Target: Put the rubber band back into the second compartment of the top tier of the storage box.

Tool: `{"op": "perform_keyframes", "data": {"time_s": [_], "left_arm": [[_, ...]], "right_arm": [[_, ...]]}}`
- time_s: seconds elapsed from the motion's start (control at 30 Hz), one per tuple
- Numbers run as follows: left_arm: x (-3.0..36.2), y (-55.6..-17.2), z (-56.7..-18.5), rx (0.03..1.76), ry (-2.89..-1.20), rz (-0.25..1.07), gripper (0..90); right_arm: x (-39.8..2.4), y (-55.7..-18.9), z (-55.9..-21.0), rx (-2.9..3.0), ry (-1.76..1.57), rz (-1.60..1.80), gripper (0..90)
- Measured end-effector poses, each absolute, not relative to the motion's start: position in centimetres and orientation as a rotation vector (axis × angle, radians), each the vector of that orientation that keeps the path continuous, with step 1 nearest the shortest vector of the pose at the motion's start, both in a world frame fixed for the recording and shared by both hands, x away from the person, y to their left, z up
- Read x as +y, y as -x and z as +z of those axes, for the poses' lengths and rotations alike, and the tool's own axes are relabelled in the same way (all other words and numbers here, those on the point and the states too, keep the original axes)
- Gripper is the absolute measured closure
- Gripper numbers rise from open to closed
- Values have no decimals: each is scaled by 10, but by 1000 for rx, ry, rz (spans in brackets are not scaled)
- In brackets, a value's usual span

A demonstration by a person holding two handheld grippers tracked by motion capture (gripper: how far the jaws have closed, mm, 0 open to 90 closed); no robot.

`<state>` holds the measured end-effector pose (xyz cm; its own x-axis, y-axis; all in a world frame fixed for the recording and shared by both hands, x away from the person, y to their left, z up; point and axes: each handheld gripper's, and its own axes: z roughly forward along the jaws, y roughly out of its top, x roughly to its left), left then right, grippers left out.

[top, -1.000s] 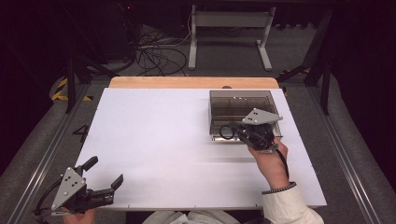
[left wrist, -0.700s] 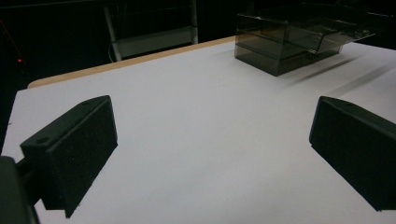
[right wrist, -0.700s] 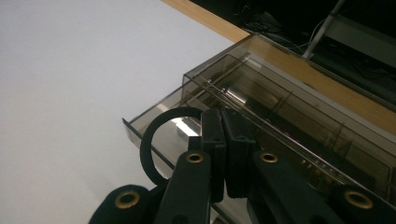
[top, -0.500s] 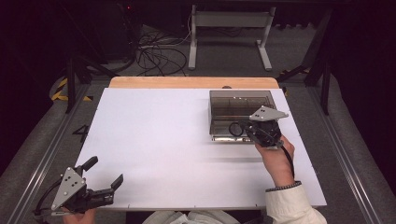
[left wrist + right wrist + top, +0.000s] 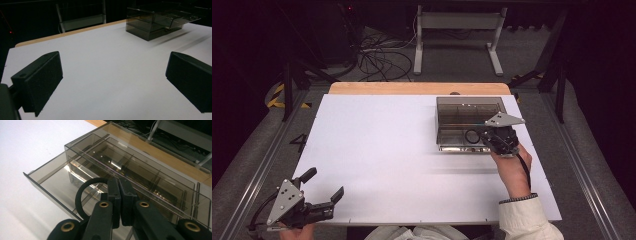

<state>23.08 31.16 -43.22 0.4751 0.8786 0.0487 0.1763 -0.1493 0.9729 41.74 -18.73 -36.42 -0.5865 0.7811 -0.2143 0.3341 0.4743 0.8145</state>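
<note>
1. Since a second ago, the right gripper (image 5: 482,134) is sitting slightly farther right along the smoky clear box (image 5: 447,107), and the drawer (image 5: 47,182) is standing pulled out; the left gripper (image 5: 323,188) is staying put.
2. At the near left corner of the white table (image 5: 377,150), the left gripper is hovering with its jaws spread wide apart (its holder's hand is mostly cut off by the frame edge).
3. Farther right, the box is resting at the table's far right, its inner dividers hard to make out through the tinted walls.
4. At its front, the right gripper is pressing its jaws together on a black ring (image 5: 83,195), part of which is hidden behind the jaws.
</note>
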Motion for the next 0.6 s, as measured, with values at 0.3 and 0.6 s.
{"op": "perform_keyframes", "data": {"time_s": [0.3, 0.6], "left_arm": [[311, -231, -432, 927, -1626, 801, 19], [311, -231, -432, 928, -1626, 801, 19]], "right_arm": [[-192, -421, -367, 2141, -956, 984, 885], [-194, -423, -368, 2141, -968, 976, 885]]}}
